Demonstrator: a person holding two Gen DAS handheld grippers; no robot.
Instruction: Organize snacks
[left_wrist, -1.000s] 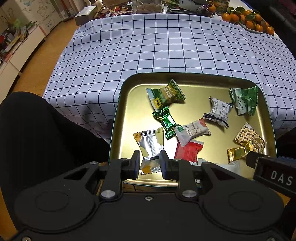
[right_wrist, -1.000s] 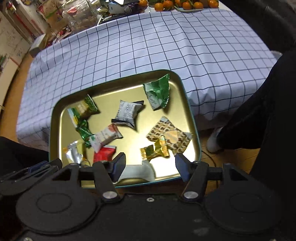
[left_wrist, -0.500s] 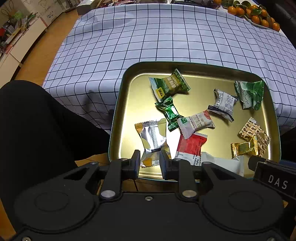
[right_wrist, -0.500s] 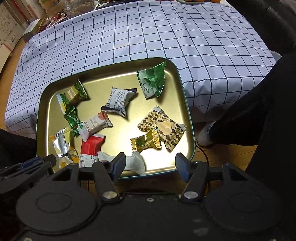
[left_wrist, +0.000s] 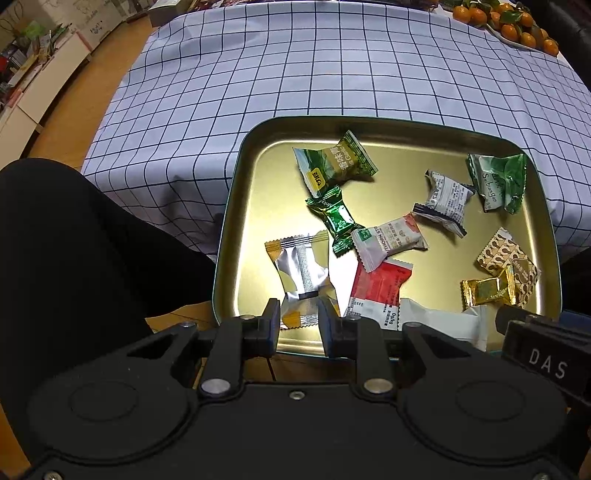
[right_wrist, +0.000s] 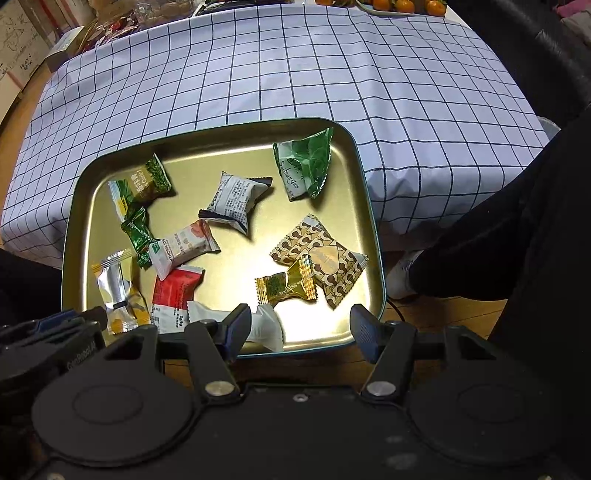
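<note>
Snacks in bright wrappers (left_wrist: 388, 238) lie loose in the gold metal tray (left_wrist: 236, 206), its raised rim containing them; left hand-held gripper (left_wrist: 297, 319) narrow, right hand-held gripper (right_wrist: 301, 325) wide, both empty.

Both handheld tools are matte black plastic: the left tool (left_wrist: 297, 325) has short square-tipped fingers, silver pivot screws and round embossed discs; the right tool (right_wrist: 301, 326) carries blue-edged finger pads (right_wrist: 364, 326). White letters "DAS" mark one housing. The person wears black trousers (left_wrist: 85, 236) and a white shoe (right_wrist: 404, 275).
</note>
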